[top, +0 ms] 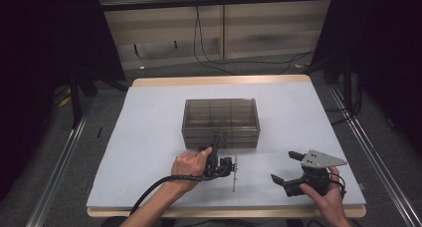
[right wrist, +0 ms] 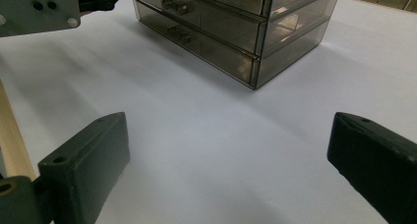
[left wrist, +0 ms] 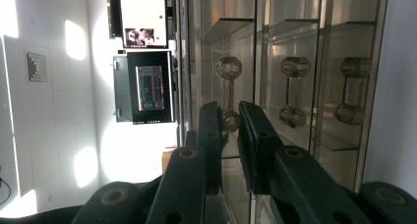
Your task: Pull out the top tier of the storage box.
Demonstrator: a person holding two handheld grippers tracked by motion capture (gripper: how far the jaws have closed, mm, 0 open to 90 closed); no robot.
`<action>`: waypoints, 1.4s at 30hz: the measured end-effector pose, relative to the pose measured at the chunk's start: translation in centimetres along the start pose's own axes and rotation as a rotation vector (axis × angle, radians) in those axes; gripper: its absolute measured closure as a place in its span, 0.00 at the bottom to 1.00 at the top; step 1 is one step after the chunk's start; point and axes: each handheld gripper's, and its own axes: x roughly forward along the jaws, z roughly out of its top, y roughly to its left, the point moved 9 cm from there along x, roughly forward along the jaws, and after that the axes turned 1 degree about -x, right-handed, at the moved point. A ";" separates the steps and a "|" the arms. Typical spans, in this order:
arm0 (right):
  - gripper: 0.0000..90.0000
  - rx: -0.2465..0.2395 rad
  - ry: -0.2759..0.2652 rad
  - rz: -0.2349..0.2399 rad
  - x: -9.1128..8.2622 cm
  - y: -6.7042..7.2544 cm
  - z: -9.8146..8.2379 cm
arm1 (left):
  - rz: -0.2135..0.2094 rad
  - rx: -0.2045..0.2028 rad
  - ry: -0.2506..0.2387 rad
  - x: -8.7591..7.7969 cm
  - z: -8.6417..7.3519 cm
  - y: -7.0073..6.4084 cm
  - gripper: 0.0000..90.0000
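While the left gripper pinches one dumbbell-shaped drawer handle, the smoky, clear plastic drawer cabinet sits at frame centre on the white table, long axis left-right, fronts toward the bottom edge; three handles show; lower right, the right gripper gapes wide, empty

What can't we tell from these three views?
- Drawer contents: the smoky walls of the drawer box blur them, high view.
- Grip of left gripper on the drawer handle: its own jaws cover the contact, left gripper view.
- Right gripper jaw tips: cut off by the frame edge, right gripper view.
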 end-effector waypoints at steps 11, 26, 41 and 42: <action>0.03 0.002 -0.001 0.000 -0.1 0.0 0.0 | 0.009 0.019 -0.008 -0.4 0.0 0.0 0.90; 0.03 0.005 -0.002 -0.004 -0.1 0.0 0.0 | -0.002 0.008 -0.029 -1.2 0.0 -0.2 0.90; 0.03 0.003 -0.003 -0.002 -0.1 0.0 0.0 | -0.005 0.003 -0.039 -1.8 0.0 -0.4 0.90; 0.03 0.005 -0.002 -0.003 -0.1 0.0 0.0 | -0.004 0.004 -0.041 -1.8 0.0 -0.4 0.90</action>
